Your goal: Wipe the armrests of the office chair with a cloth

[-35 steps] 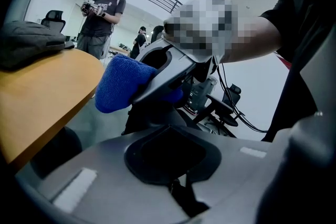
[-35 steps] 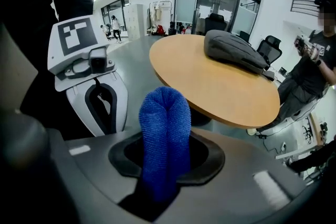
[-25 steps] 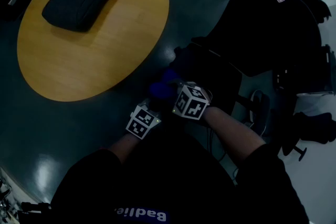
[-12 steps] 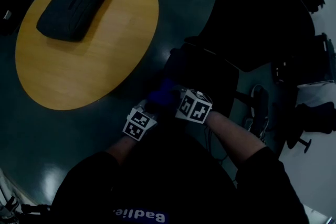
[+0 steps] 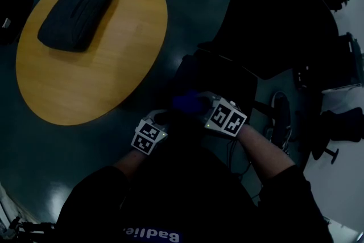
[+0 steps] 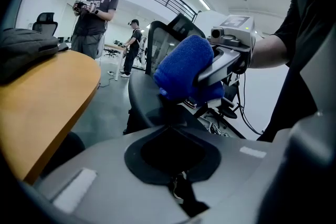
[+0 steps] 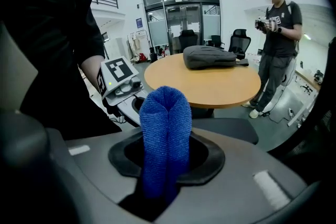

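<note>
Right gripper (image 7: 167,162) has the blue cloth (image 6: 184,71) clamped tight between its jaws, the folded wad standing up out of the pinch like a mitt. In the left gripper view that cloth hangs just above a dark curved pad (image 6: 149,105), and I take that for an armrest of the office chair (image 5: 284,25), though in this dim light it could be the seat edge; whether cloth and pad touch, I can't tell. The left gripper (image 6: 173,152) sits just beside it, jaws pressed together with nothing between them. From the head view both grippers are low at the near side of the chair, marker cubes side by side, the right one slightly ahead, the cloth showing as a blue patch between them. Off to the left, a round wooden table (image 5: 114,65) carries a black backpack (image 5: 77,8) near its far edge. In the right gripper view a person (image 7: 278,34) stands beyond the table's right edge, hands raised at chest height.
</note>
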`<state>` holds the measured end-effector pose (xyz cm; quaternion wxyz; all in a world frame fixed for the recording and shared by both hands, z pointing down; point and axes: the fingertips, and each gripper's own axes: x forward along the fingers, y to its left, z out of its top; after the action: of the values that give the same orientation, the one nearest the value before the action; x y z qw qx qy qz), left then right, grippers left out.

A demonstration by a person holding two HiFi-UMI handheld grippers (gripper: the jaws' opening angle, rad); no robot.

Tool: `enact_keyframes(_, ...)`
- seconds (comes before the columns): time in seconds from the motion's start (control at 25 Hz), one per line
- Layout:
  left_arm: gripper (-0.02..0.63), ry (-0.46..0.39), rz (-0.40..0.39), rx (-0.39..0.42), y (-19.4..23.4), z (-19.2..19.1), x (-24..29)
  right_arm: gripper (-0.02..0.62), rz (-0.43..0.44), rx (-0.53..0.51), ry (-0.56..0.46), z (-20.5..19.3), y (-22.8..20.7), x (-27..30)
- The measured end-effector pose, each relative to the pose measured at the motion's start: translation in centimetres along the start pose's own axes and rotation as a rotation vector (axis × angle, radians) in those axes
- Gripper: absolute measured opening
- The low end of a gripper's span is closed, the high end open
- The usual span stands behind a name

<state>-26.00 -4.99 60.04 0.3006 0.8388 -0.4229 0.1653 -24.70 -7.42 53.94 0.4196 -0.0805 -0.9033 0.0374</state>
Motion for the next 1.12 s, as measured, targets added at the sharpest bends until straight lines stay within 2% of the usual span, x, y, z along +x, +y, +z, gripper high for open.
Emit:
enact_keyframes(0.2, 0.017, -0.002, 0.004, 0.000, 0.2, 0.1, -0.1, 0.129, -0.087, 0.035, -0.013, -0.3, -4.7, -2.7)
enact_keyframes(0.56, 0.017, -0.003, 0.010, -0.008, 0.4, 0.6, 0.2, 0.129, -0.186, 0.081, 0.060, -2.1, -13.8, -4.5)
enact_keyframes(1.12, 0.017, -0.017, 0.035, -0.032, 1.0, 0.9, 0.1, 0.130, -0.239, 0.101, 0.167, -4.4, -19.3, -1.3)
